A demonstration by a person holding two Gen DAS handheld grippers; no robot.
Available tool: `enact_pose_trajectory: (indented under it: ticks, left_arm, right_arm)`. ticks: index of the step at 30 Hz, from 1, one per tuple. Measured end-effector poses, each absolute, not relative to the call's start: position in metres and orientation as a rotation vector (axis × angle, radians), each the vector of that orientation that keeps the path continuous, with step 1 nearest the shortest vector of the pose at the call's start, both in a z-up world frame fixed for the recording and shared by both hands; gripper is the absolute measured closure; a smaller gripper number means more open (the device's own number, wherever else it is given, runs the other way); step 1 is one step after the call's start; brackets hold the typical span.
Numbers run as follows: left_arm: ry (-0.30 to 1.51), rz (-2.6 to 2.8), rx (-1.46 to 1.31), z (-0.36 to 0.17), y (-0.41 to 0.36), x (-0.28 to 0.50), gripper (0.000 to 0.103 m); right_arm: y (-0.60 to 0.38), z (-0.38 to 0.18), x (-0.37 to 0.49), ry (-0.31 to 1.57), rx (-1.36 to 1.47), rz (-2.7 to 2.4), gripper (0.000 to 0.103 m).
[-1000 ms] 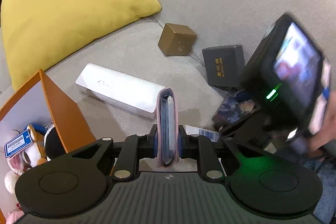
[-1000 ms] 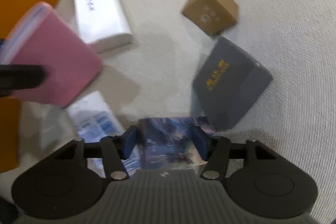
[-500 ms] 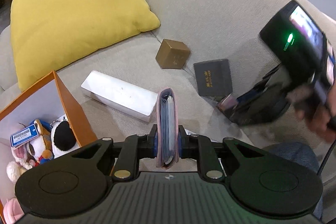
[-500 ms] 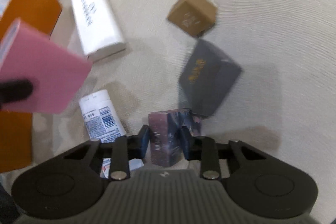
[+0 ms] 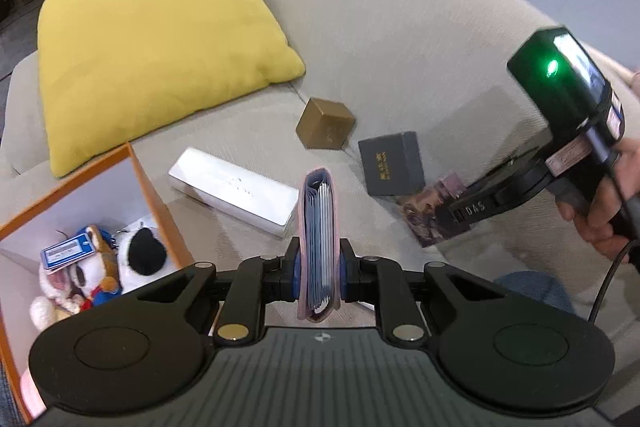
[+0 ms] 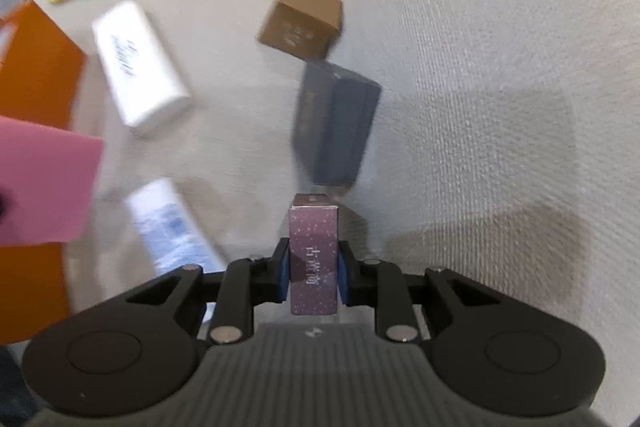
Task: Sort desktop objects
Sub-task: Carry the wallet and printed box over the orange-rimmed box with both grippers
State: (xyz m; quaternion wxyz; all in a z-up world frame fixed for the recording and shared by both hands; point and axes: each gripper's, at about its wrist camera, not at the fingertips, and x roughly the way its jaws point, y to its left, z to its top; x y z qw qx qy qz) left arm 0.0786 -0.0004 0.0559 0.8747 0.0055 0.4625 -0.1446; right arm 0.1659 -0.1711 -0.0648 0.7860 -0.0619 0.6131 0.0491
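My left gripper [image 5: 319, 267] is shut on a pink card wallet [image 5: 319, 243], held upright above the sofa seat; the wallet also shows in the right wrist view [image 6: 44, 183]. My right gripper [image 6: 314, 269] is shut on a purple starry box [image 6: 314, 259], lifted off the seat; it shows in the left wrist view [image 5: 432, 213] too. On the seat lie a white long box [image 5: 234, 189], a gold cube box [image 5: 325, 123], a dark grey box [image 5: 392, 163] and a blue-white packet [image 6: 172, 227].
An orange open box [image 5: 154, 195] holding plush toys [image 5: 96, 267] stands at the left. A yellow cushion [image 5: 152, 39] leans at the back left. The sofa backrest [image 5: 420, 47] curves behind the objects.
My right gripper has lifted the purple box off the seat, turned it edge-on and drawn back to the right. My left gripper has risen with the wallet.
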Motion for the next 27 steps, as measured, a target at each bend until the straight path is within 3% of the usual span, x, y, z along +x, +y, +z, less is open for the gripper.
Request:
enact_pose_trajectory:
  ticks: [8, 13, 18, 27]
  left_arm:
    - [0.938, -0.231, 0.006, 0.106, 0.041, 0.042, 0.084]
    - [0.947, -0.139, -0.003, 0.115, 0.078, 0.023, 0.084]
    - [0.983, -0.029, -0.052, 0.092, 0.116, 0.015, 0.084]
    - [1.065, 0.058, -0.1, 0.025, 0.158, 0.02, 0.085]
  right_arm:
    - [-0.102, 0.03, 0.148, 1.212, -0.093, 0.383, 0.079]
    - [-0.046, 0.05, 0.142, 1.199, -0.083, 0.517, 0.079]
    - [0.016, 0.033, 0.137, 1.223, -0.122, 0.604, 0.079]
    - [0.093, -0.059, 0.15, 1.345, -0.164, 0.599, 0.079]
